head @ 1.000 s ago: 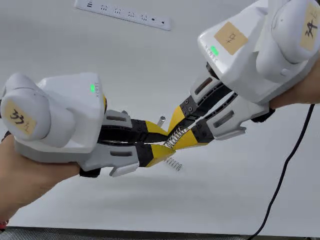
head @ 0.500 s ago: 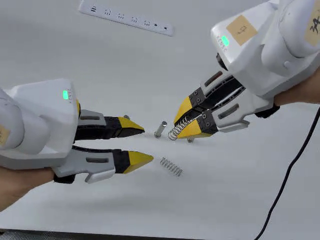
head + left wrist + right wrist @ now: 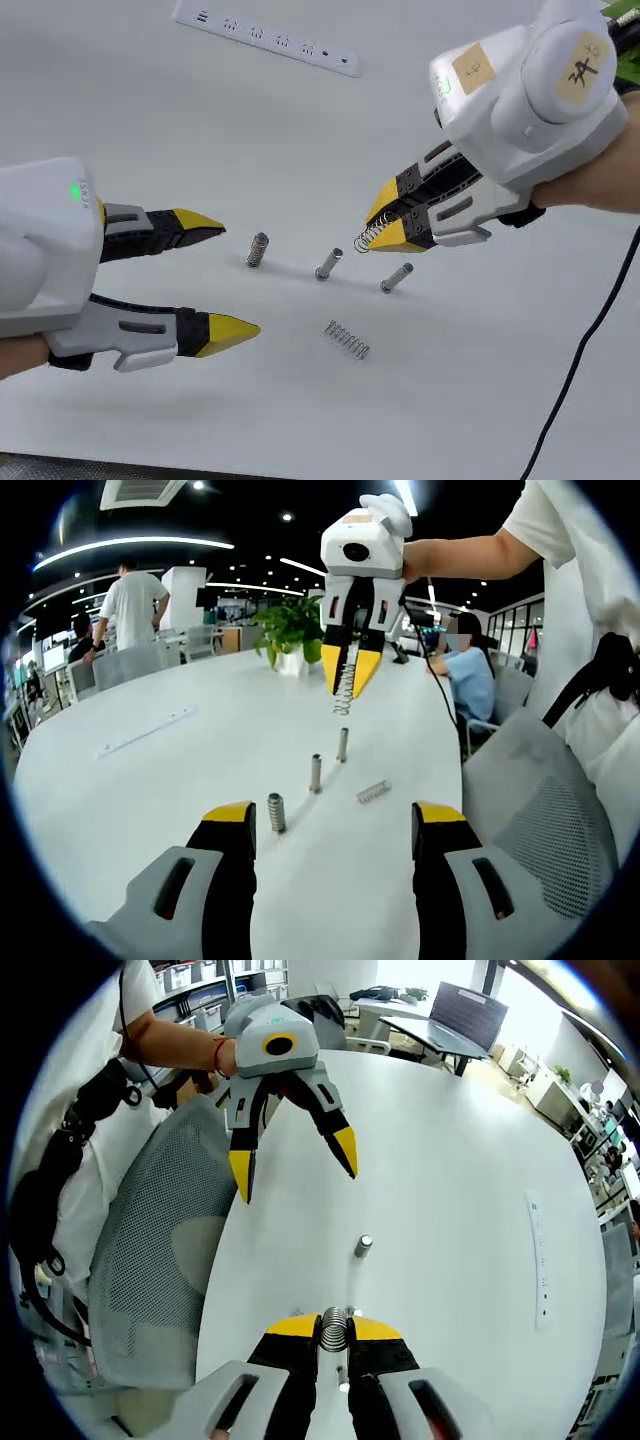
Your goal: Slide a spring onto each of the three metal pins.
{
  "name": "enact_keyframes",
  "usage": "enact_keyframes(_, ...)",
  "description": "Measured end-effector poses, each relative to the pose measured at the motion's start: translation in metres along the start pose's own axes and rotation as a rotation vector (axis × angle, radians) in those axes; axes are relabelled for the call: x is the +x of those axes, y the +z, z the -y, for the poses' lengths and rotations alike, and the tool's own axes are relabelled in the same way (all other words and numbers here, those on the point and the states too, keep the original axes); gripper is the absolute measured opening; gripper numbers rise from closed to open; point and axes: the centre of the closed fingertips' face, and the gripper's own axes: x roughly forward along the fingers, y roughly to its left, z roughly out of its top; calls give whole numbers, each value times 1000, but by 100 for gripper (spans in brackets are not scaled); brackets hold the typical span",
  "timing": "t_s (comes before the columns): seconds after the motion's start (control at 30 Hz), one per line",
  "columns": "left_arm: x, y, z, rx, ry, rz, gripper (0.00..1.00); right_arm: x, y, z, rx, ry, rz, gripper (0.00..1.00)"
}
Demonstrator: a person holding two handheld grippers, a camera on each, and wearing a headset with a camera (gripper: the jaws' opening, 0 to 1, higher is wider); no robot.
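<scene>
Right hand-held gripper (image 3: 376, 232) pinches a spring (image 3: 364, 241), axis near upright, free end down, just above the bare middle pin (image 3: 328, 263) and bare end pin (image 3: 396, 277), in the middle of the surface (image 3: 150, 120) (other end pin (image 3: 258, 249) already sprung). Left hand-held gripper (image 3: 240, 280): wide, empty, farther off.

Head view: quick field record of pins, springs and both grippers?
sprung pin: left end of the row, spring already on
bare pins: middle pin, right pin
loose spring: lying on the table, nearer than the pins
left gripper: open, holding nothing
right gripper: shut on held spring, raised off the table
</scene>
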Motion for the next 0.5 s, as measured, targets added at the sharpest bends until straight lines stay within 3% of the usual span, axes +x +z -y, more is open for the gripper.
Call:
enact_keyframes(0.37,-2,-10,-6,-22,17,22,91,17,-14,18,25,-17,-63,7)
enact_keyframes(0.5,-1,-14,-5,-28,12,16,93,24,-17,19,20,-16,-84,7)
